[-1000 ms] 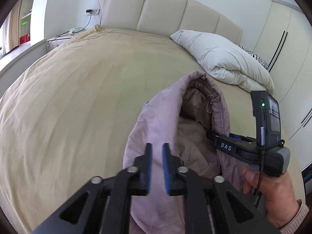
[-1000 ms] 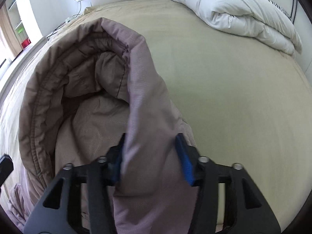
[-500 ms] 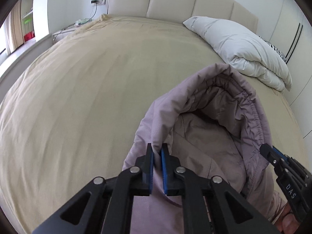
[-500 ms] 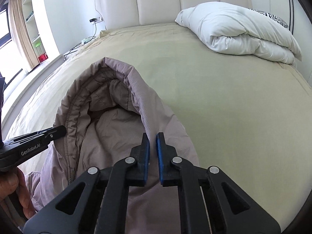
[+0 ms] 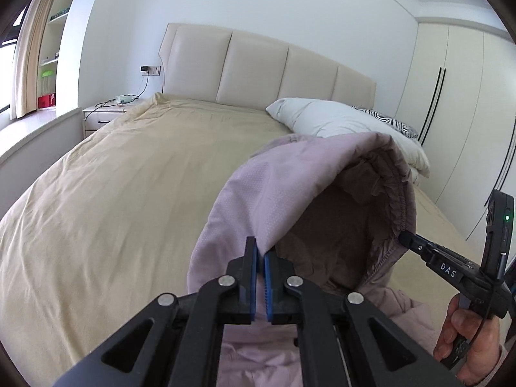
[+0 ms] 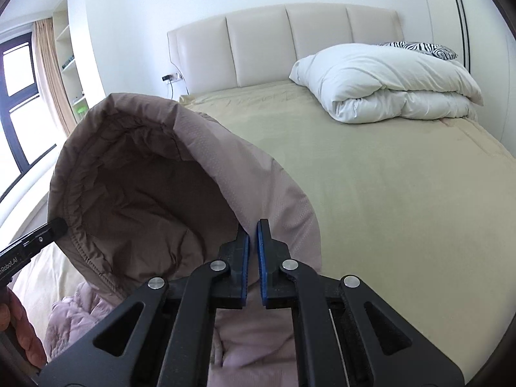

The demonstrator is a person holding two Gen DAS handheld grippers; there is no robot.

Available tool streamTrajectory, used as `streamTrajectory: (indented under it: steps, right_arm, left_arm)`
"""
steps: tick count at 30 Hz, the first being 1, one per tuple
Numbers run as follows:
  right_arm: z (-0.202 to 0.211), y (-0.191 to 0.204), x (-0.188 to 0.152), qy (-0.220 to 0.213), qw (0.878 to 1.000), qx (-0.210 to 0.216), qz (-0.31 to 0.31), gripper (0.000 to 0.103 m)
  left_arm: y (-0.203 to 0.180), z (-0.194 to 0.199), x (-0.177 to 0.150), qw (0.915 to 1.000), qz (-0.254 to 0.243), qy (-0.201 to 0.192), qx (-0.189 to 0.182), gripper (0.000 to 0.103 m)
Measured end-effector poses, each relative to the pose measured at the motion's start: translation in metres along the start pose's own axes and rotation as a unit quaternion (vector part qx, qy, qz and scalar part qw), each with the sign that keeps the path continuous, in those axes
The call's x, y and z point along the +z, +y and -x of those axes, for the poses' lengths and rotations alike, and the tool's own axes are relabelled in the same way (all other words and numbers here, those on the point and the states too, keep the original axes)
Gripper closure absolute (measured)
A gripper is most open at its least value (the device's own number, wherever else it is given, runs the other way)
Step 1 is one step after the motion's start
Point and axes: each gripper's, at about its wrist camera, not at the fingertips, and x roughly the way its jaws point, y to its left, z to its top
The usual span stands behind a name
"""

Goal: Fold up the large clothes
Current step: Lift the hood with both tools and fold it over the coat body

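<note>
A mauve padded hooded jacket (image 5: pixel 290 177) hangs between my two grippers above the bed, hood open towards the cameras, its brown lining showing. My left gripper (image 5: pixel 260 251) is shut on the jacket's edge at the left side of the hood. My right gripper (image 6: pixel 253 235) is shut on the jacket (image 6: pixel 258 167) at the hood's right side. Each gripper shows in the other's view: the right one (image 5: pixel 406 238) at the hood rim, the left one (image 6: pixel 59 227) likewise. The jacket's lower part (image 6: pixel 74 316) bunches below.
A wide bed with a beige sheet (image 5: pixel 113 193) lies under the jacket. A folded white duvet (image 6: pixel 393 87) and a zebra pillow (image 6: pixel 419 46) sit at the head on the right. A nightstand (image 5: pixel 103 116), windowsill and wardrobe doors (image 5: pixel 458 122) flank the bed.
Both grippers closed on the hood sides and lifted the jacket up from the bed; the views now tilt up towards the headboard and the hood hangs stretched open between them.
</note>
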Motion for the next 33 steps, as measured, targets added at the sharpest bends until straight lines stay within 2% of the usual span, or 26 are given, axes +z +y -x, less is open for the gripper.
streamTrajectory:
  steps: [4, 7, 10, 12, 14, 18, 20, 24, 25, 26, 29, 32, 33]
  right_arm:
    - [0.074, -0.006, -0.044, -0.020, 0.999, 0.017, -0.022, 0.098]
    - [0.120, -0.008, -0.088, -0.021, 0.999, 0.019, -0.036, 0.098]
    - [0.144, -0.010, -0.140, 0.007, 0.997, 0.033, -0.064, 0.098]
    - [0.160, -0.018, -0.171, 0.021, 0.994, 0.046, -0.098, 0.098]
    - [0.173, -0.028, -0.186, 0.021, 0.989, 0.061, -0.133, 0.098]
    - [0.198, -0.038, -0.173, -0.024, 0.989, 0.061, -0.131, 0.097]
    - [0.205, -0.034, -0.156, -0.051, 0.991, 0.060, -0.110, 0.097]
    - [0.199, -0.014, -0.110, -0.075, 0.994, 0.062, -0.051, 0.096]
    - [0.191, -0.010, -0.100, -0.076, 0.994, 0.065, -0.040, 0.096]
    - [0.179, -0.007, -0.089, -0.069, 0.994, 0.071, -0.035, 0.096]
    - [0.133, -0.003, -0.070, 0.007, 0.998, 0.051, -0.043, 0.096]
    - [0.087, -0.007, -0.084, 0.069, 0.996, 0.025, -0.048, 0.096]
    - [0.071, -0.012, -0.097, 0.101, 0.993, 0.014, -0.054, 0.096]
  left_arm:
    - [0.000, 0.051, -0.037, 0.9995, 0.020, -0.012, -0.023, 0.099]
    - [-0.004, 0.076, -0.072, 0.9988, 0.030, 0.006, -0.038, 0.098]
    - [0.000, 0.093, -0.113, 0.9963, 0.054, 0.038, -0.055, 0.098]
    - [0.002, 0.108, -0.136, 0.9957, 0.062, 0.045, -0.051, 0.098]
    - [0.010, 0.124, -0.150, 0.9944, 0.079, 0.050, -0.047, 0.098]
    - [0.025, 0.151, -0.153, 0.9922, 0.113, 0.040, -0.036, 0.094]
    - [0.028, 0.156, -0.141, 0.9918, 0.117, 0.031, -0.039, 0.074]
    - [0.012, 0.159, -0.099, 0.9943, 0.090, 0.003, -0.057, 0.063]
    - [0.006, 0.159, -0.089, 0.9953, 0.078, -0.002, -0.059, 0.052]
    - [-0.001, 0.155, -0.077, 0.9962, 0.065, -0.006, -0.059, 0.044]
    - [-0.017, 0.131, -0.046, 0.9968, 0.045, -0.004, -0.066, 0.044]
    - [-0.038, 0.085, -0.038, 0.9950, 0.018, 0.044, -0.088, 0.044]
    - [-0.044, 0.066, -0.045, 0.9949, 0.006, 0.063, -0.078, 0.044]
